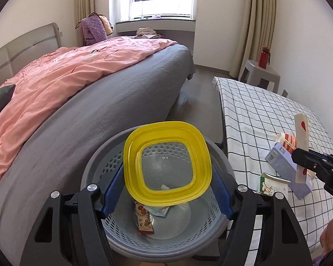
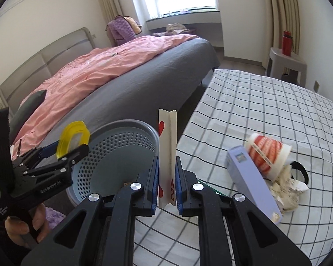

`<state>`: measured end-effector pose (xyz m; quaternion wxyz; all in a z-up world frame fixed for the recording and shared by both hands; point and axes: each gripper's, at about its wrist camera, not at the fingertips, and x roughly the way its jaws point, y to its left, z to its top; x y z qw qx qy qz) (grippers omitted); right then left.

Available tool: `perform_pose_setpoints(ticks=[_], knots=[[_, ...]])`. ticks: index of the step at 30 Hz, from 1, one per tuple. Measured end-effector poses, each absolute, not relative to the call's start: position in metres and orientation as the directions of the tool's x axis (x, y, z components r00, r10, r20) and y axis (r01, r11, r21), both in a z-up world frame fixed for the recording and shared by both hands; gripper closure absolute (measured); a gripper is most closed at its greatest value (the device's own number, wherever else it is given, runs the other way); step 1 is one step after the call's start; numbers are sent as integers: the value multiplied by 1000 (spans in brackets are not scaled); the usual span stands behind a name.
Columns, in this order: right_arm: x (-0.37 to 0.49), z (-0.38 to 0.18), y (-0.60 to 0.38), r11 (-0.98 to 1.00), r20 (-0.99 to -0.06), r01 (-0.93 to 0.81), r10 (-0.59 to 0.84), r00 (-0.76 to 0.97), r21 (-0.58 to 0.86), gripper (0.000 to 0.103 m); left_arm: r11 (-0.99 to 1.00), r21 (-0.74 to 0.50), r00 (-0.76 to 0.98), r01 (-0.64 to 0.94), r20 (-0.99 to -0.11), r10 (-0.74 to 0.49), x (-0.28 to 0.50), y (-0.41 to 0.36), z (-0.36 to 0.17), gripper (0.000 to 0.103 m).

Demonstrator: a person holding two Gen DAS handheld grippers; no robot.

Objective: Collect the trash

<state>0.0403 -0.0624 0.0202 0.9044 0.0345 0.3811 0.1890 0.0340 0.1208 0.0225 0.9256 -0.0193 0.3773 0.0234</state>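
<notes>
My left gripper (image 1: 167,177) is shut on a yellow square lid (image 1: 167,164) with a clear middle, its blue pads (image 1: 113,190) pressing on the lid's two sides. It holds the lid over a grey-blue perforated basket (image 1: 93,161), where a snack wrapper (image 1: 144,219) lies on the bottom. My right gripper (image 2: 167,184) is shut on a folded playing card (image 2: 167,141) with red hearts, which stands upright between the table edge and the basket (image 2: 122,155). The right wrist view shows the left gripper (image 2: 71,148) with the lid (image 2: 74,138) at the left.
A table with a checked cloth (image 2: 255,102) carries a purple box (image 2: 253,181), a tipped red-and-white paper cup (image 2: 268,153) and crumpled paper (image 2: 288,192). A bed with a pink duvet (image 1: 66,77) lies left. A grey stool (image 1: 262,73) bears a red bottle (image 1: 264,56).
</notes>
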Motion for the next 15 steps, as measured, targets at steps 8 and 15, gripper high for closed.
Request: perform_pose_setpoints(ticks=[8,15], knots=[[67,1,-17,876,-703,-422,452,549,234,89,993,10,680,-114,-728,86,46,137,3,34],[78,-29,-1,858,-742,-447,469,479,254,89,989,38,656,-141,-745,123,51,146,-10,34]])
